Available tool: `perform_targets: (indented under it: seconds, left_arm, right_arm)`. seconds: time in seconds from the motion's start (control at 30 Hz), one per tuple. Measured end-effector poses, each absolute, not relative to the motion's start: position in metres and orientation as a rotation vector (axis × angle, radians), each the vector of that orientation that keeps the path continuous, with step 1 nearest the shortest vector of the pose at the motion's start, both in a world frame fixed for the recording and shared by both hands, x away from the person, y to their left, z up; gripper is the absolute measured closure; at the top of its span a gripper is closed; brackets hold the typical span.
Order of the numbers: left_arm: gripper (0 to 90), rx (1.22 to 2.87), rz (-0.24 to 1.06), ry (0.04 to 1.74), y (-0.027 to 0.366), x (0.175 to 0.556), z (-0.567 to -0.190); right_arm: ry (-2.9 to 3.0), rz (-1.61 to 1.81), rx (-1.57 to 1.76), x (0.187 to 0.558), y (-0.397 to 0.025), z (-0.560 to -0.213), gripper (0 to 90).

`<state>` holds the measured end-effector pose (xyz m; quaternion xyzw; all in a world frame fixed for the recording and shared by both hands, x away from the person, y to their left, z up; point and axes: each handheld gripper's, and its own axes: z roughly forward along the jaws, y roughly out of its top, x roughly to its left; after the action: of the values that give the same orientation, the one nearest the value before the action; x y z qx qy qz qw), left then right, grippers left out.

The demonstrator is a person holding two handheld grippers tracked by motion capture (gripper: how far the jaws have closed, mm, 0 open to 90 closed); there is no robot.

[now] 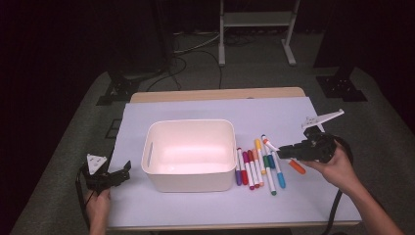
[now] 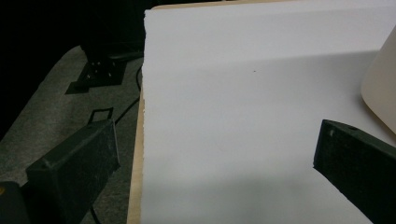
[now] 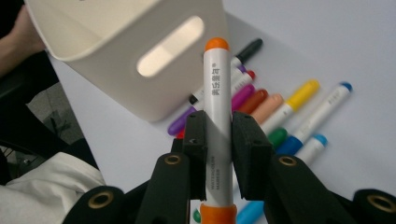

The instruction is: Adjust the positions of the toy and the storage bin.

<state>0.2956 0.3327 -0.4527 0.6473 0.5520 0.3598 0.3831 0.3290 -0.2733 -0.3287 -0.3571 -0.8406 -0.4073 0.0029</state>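
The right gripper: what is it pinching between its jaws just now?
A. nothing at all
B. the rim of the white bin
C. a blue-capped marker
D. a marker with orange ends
D: in the right gripper view the right gripper has both jaws pressed against the white barrel of the orange-ended marker, with the white bin beyond it.

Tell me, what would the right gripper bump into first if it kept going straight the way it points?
Probably the white bin. The right gripper, shut on the orange marker, points over the markers on the table toward its side with the handle slot, though depth is hard to judge.
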Motion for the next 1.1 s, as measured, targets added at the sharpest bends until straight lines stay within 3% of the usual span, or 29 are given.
perform_targets:
  seconds: [0.6, 1.1]
  left_arm:
    - [0.0, 1.658, 0.902, 1.406, 0.333, 0.296, -0.452]
    - [0.0, 1.661, 0.899, 1.403, 0.333, 0.296, -0.452]
  right_arm:
    - [-2.665, -1.306, -0.788, 0.339, -0.197, -0.275, 75.6]
    - [-2.674, -1.265, -0.633, 0.349, -0.149, -0.262, 75.6]
